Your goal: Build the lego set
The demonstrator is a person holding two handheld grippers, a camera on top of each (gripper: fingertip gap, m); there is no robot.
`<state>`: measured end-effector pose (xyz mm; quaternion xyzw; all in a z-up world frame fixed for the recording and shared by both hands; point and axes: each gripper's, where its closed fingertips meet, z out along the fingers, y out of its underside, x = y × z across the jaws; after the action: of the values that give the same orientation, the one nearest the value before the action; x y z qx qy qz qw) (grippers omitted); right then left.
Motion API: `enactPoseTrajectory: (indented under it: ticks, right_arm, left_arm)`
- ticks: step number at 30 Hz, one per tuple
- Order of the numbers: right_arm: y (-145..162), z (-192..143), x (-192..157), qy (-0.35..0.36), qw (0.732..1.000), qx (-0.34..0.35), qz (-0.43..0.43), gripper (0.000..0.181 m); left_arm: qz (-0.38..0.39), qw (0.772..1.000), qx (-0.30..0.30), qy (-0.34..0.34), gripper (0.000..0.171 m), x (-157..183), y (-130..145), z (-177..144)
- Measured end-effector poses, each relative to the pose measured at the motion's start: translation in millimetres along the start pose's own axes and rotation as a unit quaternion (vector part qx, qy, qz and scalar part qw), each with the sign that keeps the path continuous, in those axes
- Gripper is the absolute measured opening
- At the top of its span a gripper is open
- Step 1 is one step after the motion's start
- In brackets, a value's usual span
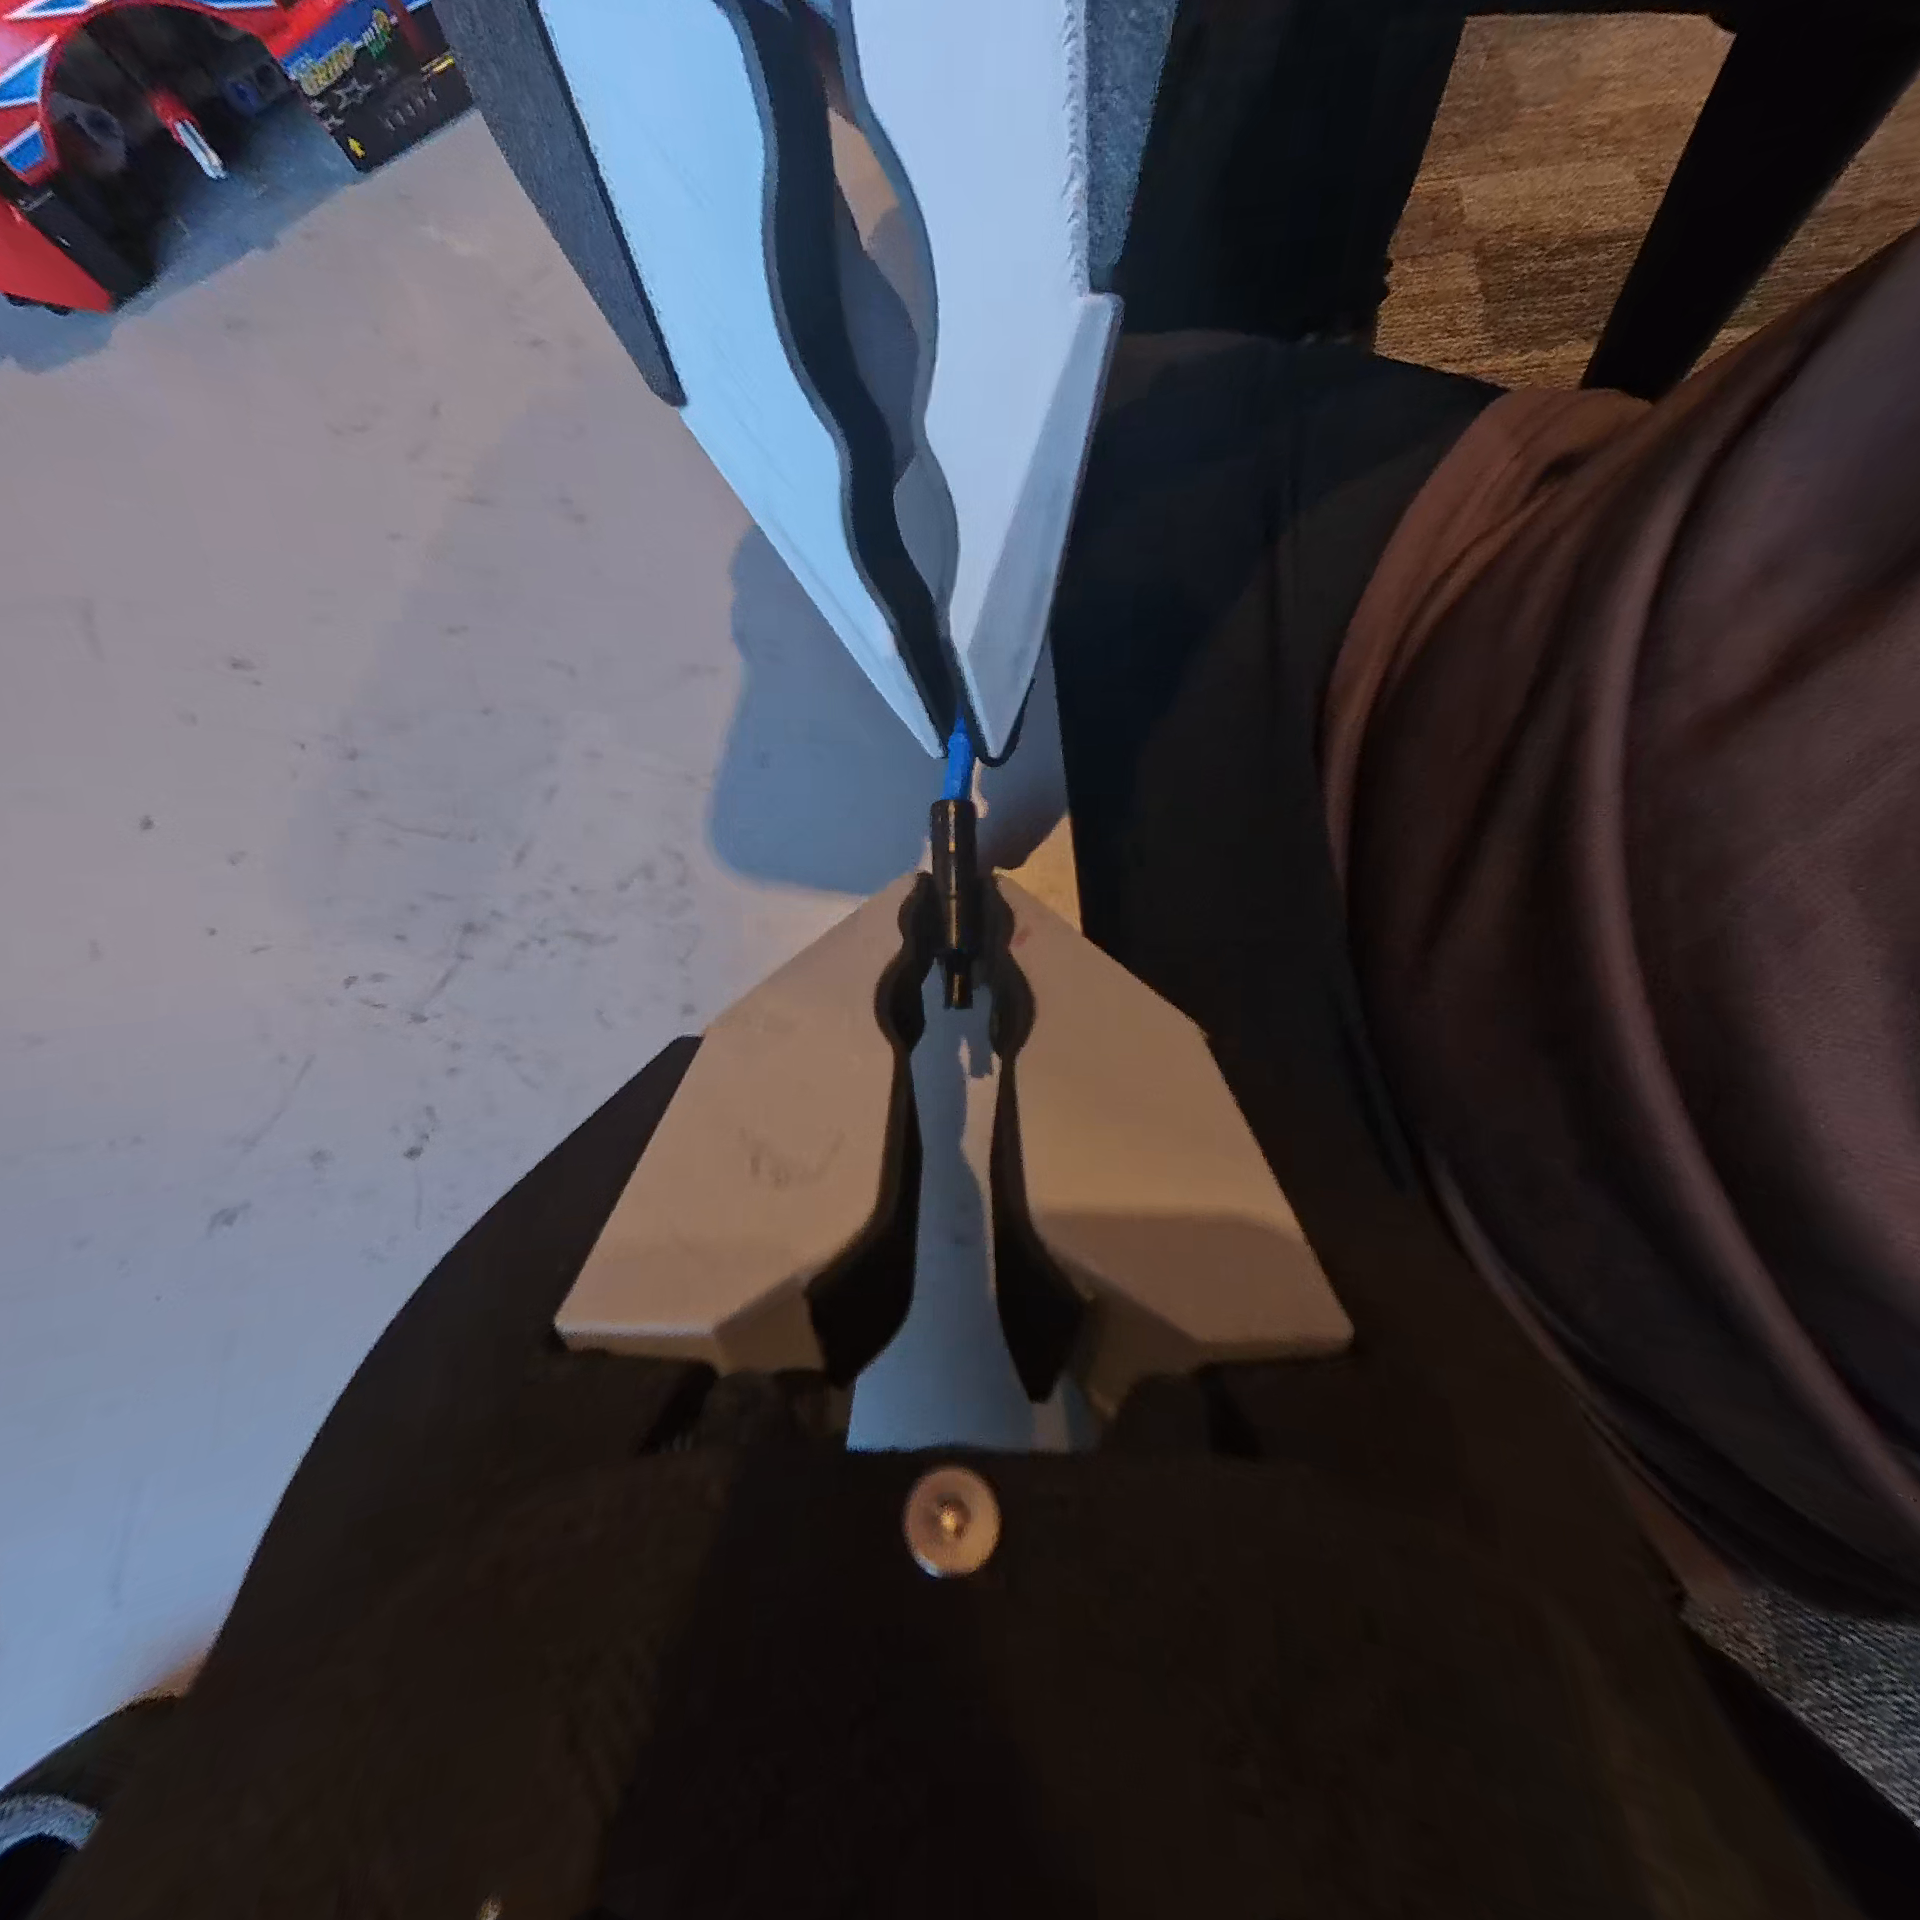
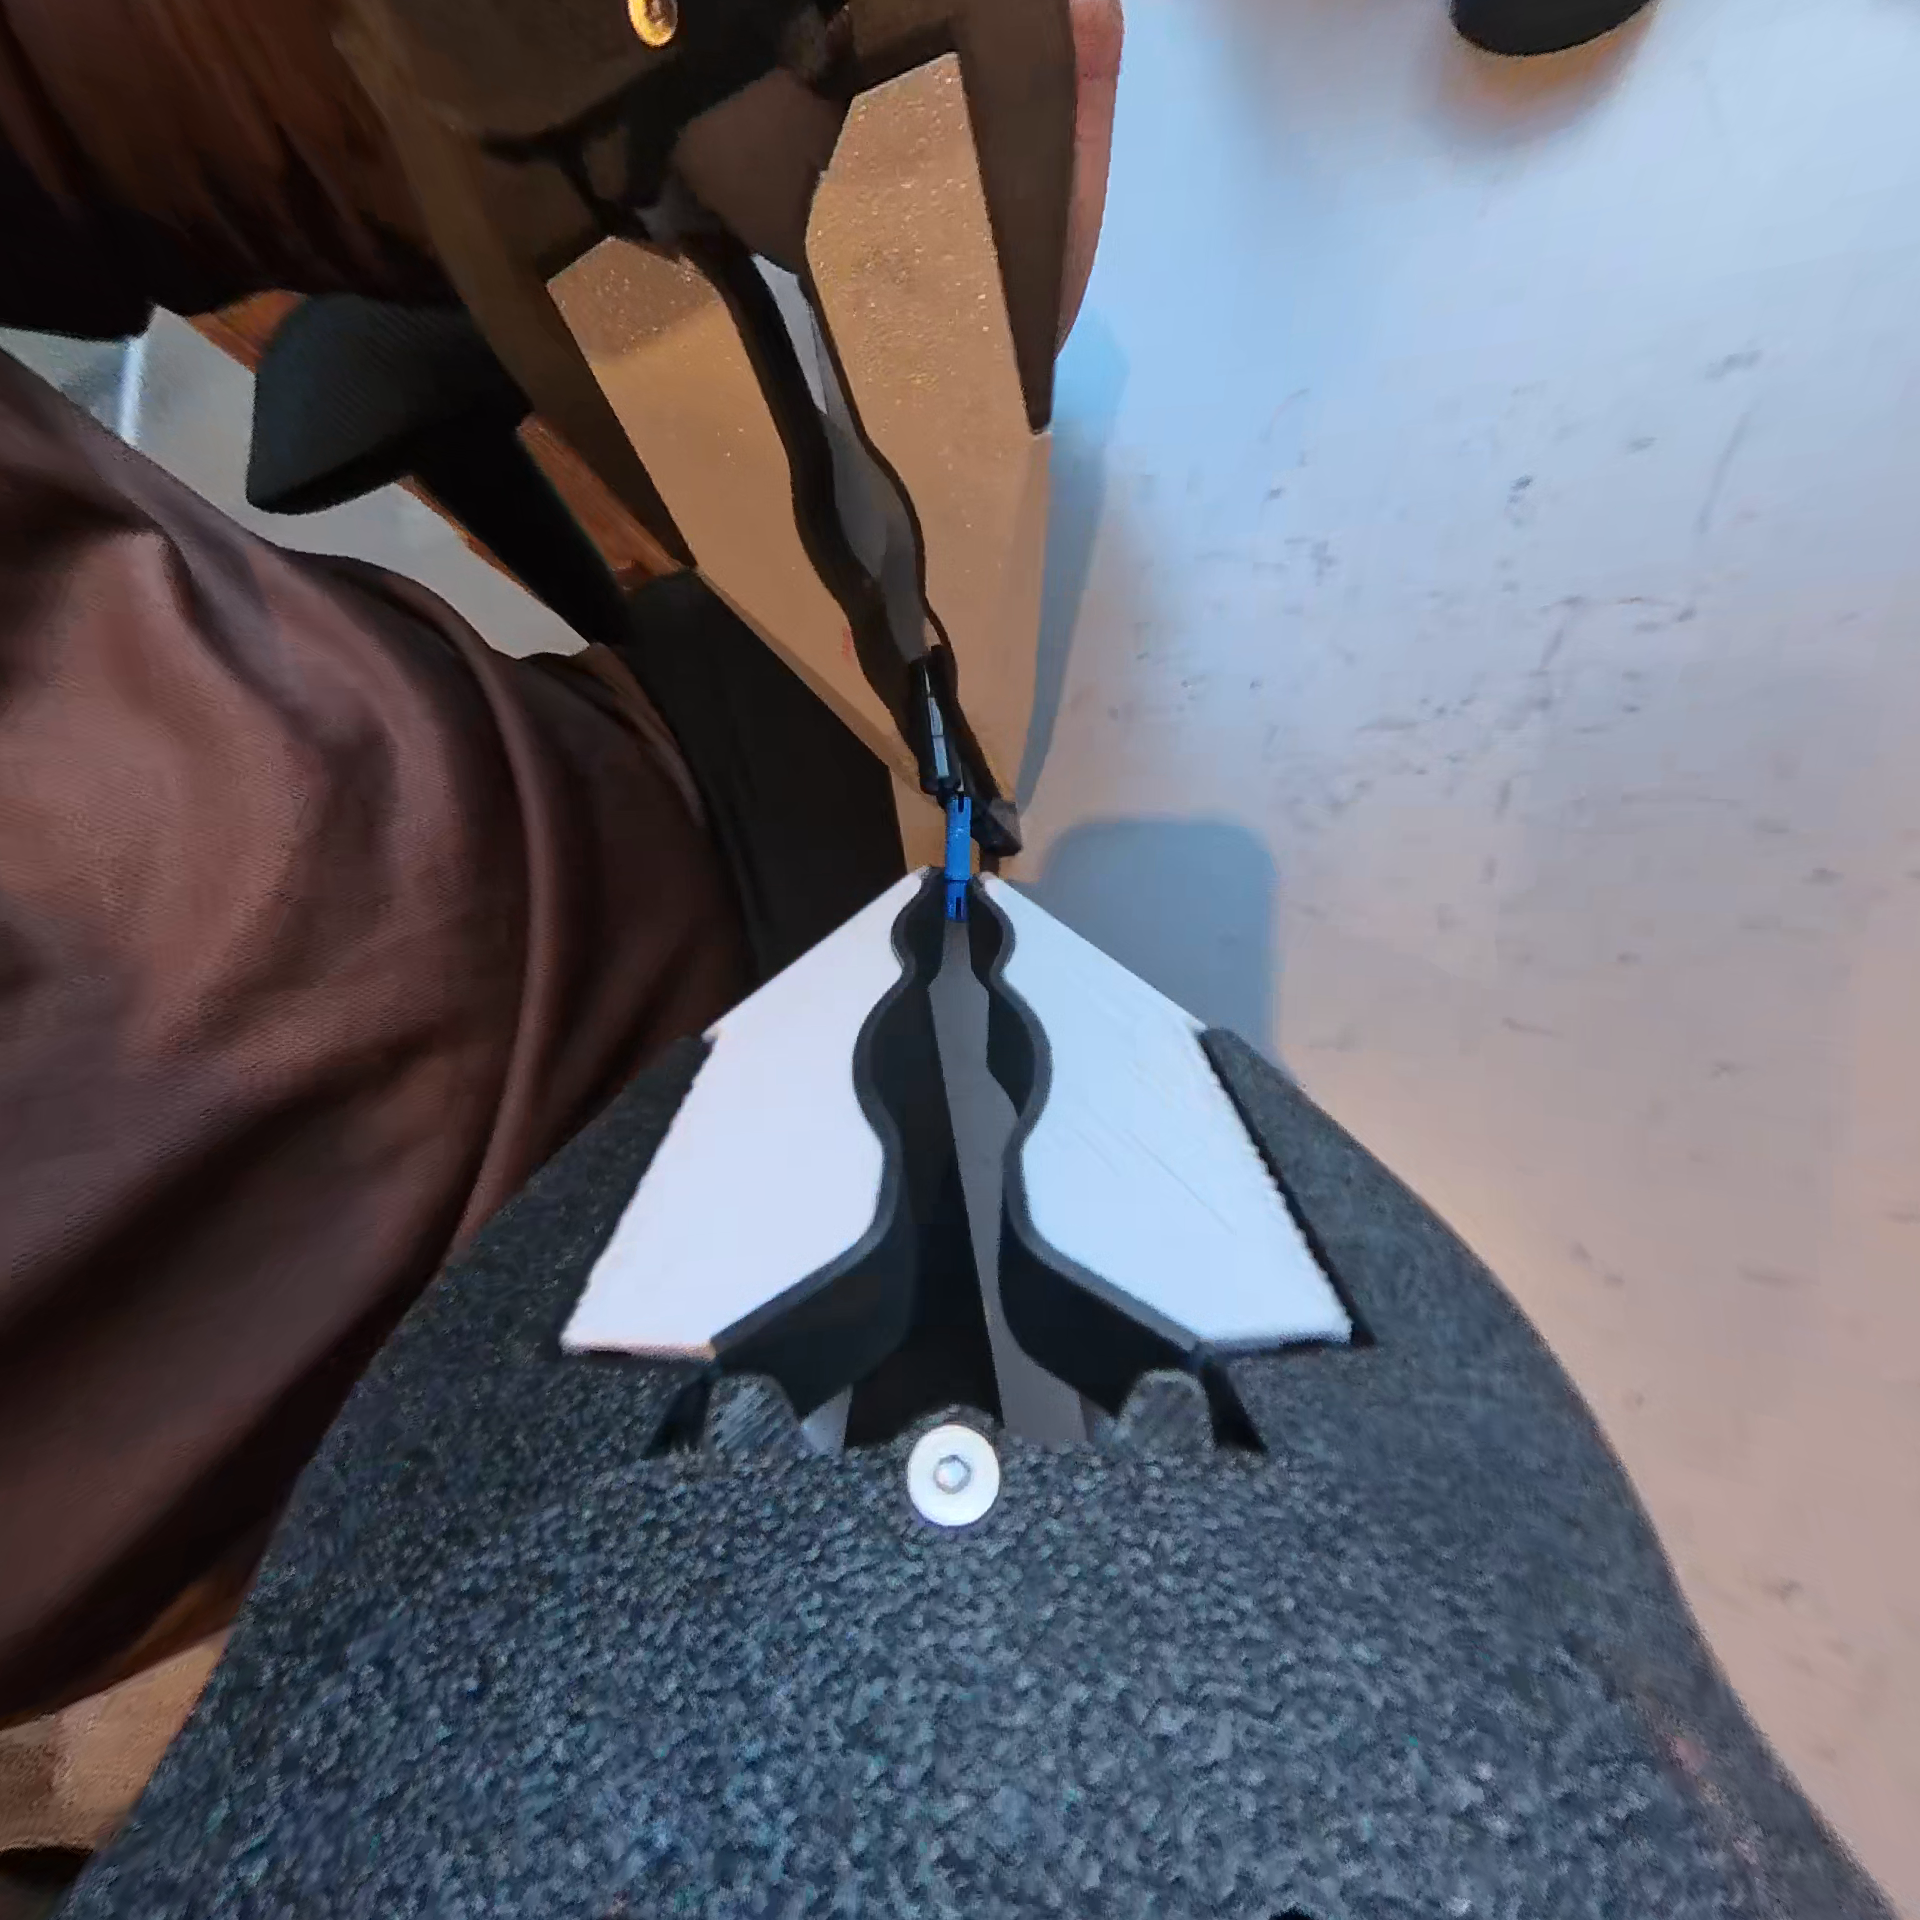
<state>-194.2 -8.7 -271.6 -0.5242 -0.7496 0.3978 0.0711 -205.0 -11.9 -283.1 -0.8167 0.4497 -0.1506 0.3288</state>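
Blue pin [image 2: 957, 854] in right tongs [image 2: 954, 881], black connector [image 1: 953, 894] in left tongs [image 1: 956, 883].

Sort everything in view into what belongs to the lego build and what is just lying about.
In the job:
- small blue plastic pin, pinched in the right claw
- short black plastic connector, gripped by the left claw, meeting the pin end to end

Lying about:
- red, white and blue toy car body, far corner
- dark printed box beside it
- scuffed white tabletop
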Motion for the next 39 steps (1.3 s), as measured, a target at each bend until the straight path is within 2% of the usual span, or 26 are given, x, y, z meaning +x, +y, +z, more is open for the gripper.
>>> enactPoseTrajectory:
  ticks: [6,13,20,24,28,31,35,39]
  right_arm:
    - [1.7,-0.5,-0.2,0.029,0.998,-0.034,-0.039,0.003]
    - [-0.6,2.3,-4.2,-0.084,0.989,-0.006,0.120,0.003]
    - [0.4,6.2,-3.7,-0.128,0.973,0.018,0.189,0.002]
    - [-1.5,8.4,-3.5,-0.157,0.962,0.041,0.219,0.003]
    - [-3.4,13.5,-6.5,-0.147,0.967,0.045,0.205,0.002]
    - [-4.7,18.6,-3.3,-0.108,0.977,0.034,0.181,0.002]
    - [-5.7,21.9,-1.4,-0.045,0.993,0.012,0.106,0.002]
    - [-0.4,26.3,-0.1,0.023,0.999,-0.023,-0.019,0.002]
  left_arm:
    - [0.018,1.000,-0.015,-0.017,0.005,0.5,-0.1,0.9]
    - [0.102,0.987,-0.076,-0.102,0.005,-5.5,4.1,-1.5]
    - [0.191,0.953,-0.121,-0.201,0.005,-11.0,7.0,-1.8]
    - [0.211,0.945,-0.100,-0.229,0.005,-12.8,8.8,-2.7]
    - [0.216,0.942,-0.069,-0.247,0.005,-11.0,11.8,-4.9]
    - [0.242,0.928,-0.089,-0.271,0.005,-15.0,15.8,-7.0]
    - [0.263,0.919,-0.106,-0.274,0.005,-16.5,18.4,-8.8]
    - [0.302,0.903,-0.128,-0.277,0.005,-15.5,18.6,-8.0]
